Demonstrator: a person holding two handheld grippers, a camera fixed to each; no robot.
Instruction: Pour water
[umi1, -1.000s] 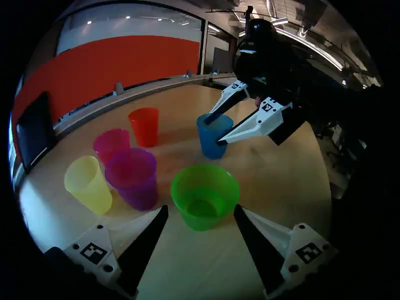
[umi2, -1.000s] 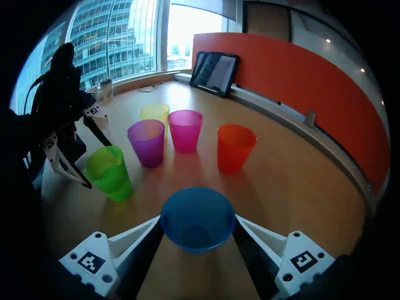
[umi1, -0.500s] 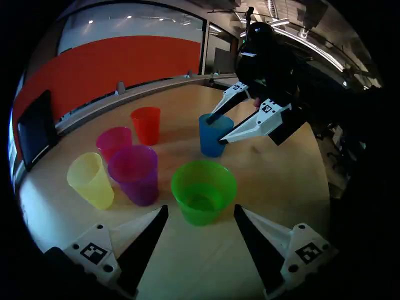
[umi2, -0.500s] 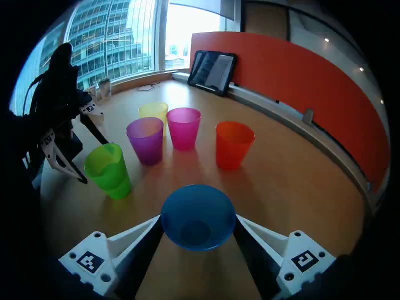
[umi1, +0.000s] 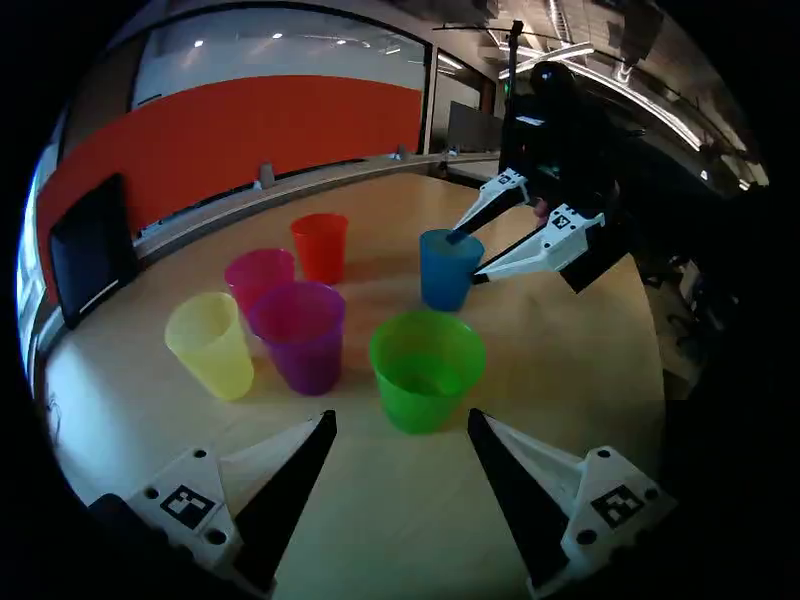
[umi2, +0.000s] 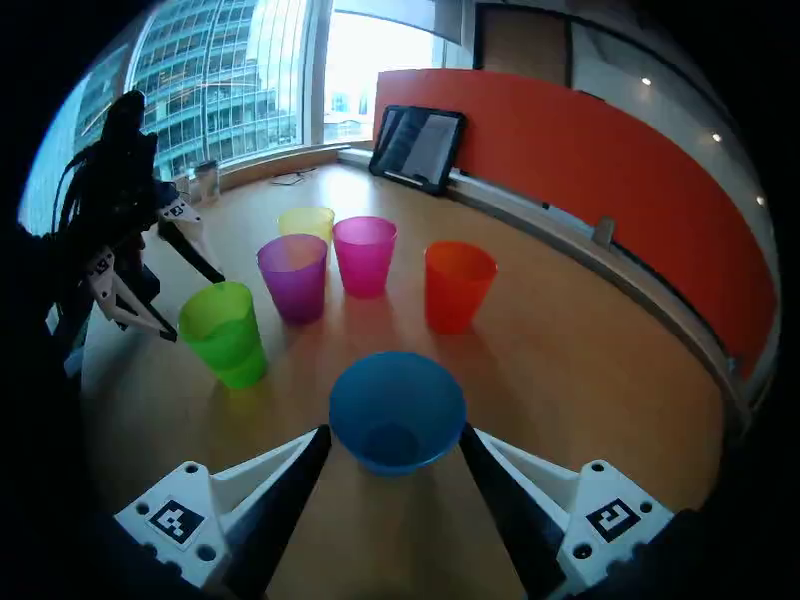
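Step in hand, as judged: secure the blue cup (umi2: 397, 410) for pouring. The right hand-held gripper (umi2: 394, 432) has one finger on each side of this cup, which stands upright on the worktop (umi2: 560, 340). Whether both fingers press on it cannot be told. Close evenly on the wall below the rim, lift vertically, and tilt only once above the receiving cup.

The left hand-held gripper (umi1: 400, 415) is spread wide and empty, with the green cup (umi1: 427, 370) just beyond its fingertips. Both grippers pitch slightly downward and face each other across the cups. Farther off stand the purple cup (umi2: 293, 277), pink cup (umi2: 364, 255), orange cup (umi2: 458, 285) and yellow cup (umi2: 306, 222).
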